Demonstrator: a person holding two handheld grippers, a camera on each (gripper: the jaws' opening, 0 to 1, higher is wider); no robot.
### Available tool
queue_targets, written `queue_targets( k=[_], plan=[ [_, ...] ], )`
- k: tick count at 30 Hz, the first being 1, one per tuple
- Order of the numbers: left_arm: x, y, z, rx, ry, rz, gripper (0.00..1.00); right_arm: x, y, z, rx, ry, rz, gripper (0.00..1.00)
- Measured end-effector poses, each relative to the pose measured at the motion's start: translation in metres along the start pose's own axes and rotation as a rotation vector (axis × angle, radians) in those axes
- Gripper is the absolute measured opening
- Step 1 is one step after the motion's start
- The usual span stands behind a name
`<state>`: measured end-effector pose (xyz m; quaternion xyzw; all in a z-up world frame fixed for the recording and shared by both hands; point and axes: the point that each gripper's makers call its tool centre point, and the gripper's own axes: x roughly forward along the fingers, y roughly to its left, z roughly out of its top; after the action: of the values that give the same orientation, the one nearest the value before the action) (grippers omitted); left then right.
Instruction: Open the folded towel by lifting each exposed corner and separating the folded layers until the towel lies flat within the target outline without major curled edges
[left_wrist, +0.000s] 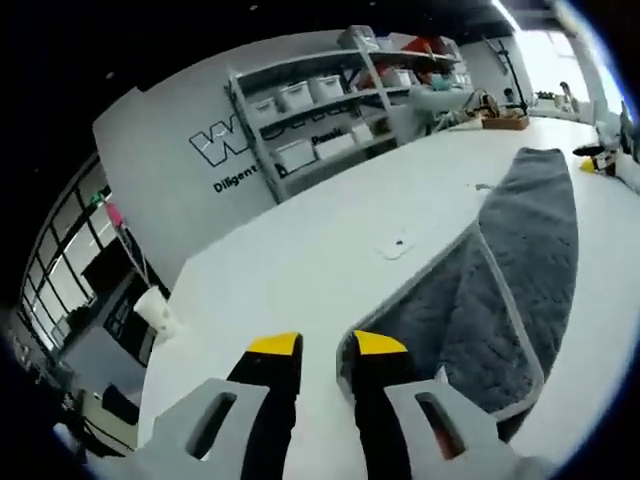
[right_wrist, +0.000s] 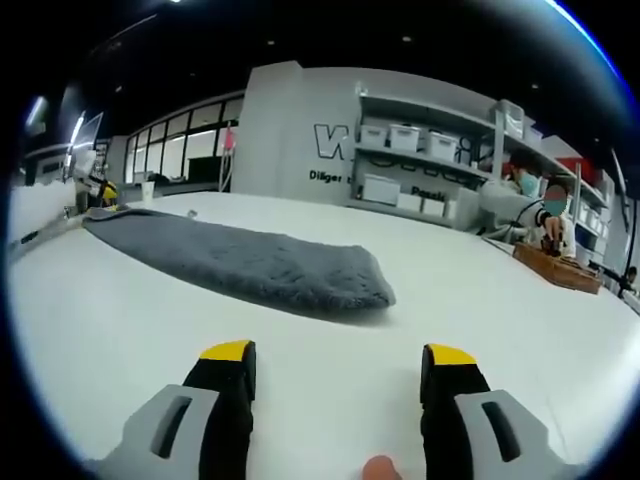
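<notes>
A grey towel (left_wrist: 520, 250) with a pale border lies folded lengthwise on the white table (left_wrist: 300, 270), running away to the upper right. My left gripper (left_wrist: 327, 345) is open with a narrow gap and nothing between its yellow tips. Its right jaw sits at the towel's near corner. In the right gripper view the same towel (right_wrist: 250, 262) stretches from the left to its rounded folded end at the middle. My right gripper (right_wrist: 340, 353) is wide open above bare table (right_wrist: 330, 400), short of that end and holding nothing.
A small white scrap (left_wrist: 398, 246) lies on the table left of the towel. A paper cup (left_wrist: 155, 310) stands at the table's far-left edge. Shelves with white bins (right_wrist: 400, 160) line the wall. A seated person (right_wrist: 520, 210) works at a wooden tray (right_wrist: 560, 268).
</notes>
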<state>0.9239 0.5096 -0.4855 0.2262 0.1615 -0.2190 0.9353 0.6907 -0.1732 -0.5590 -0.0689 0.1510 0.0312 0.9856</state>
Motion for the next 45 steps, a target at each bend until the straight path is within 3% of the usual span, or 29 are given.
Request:
queue_targets(
  k=[5,14,20,25,32,37,40,45],
  plan=[
    [-0.033,-0.003,0.022,-0.077,-0.135,-0.048,0.35,0.0,0.0,0.0,0.001,-0.001,0.001,0.66],
    [-0.083,-0.043,0.004,-0.14,-0.172,-0.161,0.48,0.0,0.0,0.001,0.003,-0.002,0.002,0.66],
    [-0.114,-0.065,-0.009,-0.235,-0.201,-0.198,0.66,0.0,0.0,0.0,0.001,-0.002,0.004,0.66],
    [-0.129,-0.08,-0.013,-0.296,-0.219,-0.238,0.78,0.0,0.0,0.0,0.0,-0.002,0.004,0.66],
    [-0.145,-0.1,-0.014,-0.321,-0.236,-0.269,0.9,0.0,0.0,0.0,-0.001,-0.001,0.005,0.66],
    [-0.152,-0.109,-0.013,-0.361,-0.247,-0.278,0.96,0.0,0.001,0.0,-0.003,-0.001,0.005,0.66],
    [-0.154,-0.115,-0.01,-0.345,-0.256,-0.283,1.0,-0.001,0.002,0.0,-0.003,-0.001,0.005,0.66],
    [-0.155,-0.122,-0.009,-0.347,-0.254,-0.313,0.99,0.0,0.001,0.0,-0.003,-0.001,0.005,0.66]
  ],
)
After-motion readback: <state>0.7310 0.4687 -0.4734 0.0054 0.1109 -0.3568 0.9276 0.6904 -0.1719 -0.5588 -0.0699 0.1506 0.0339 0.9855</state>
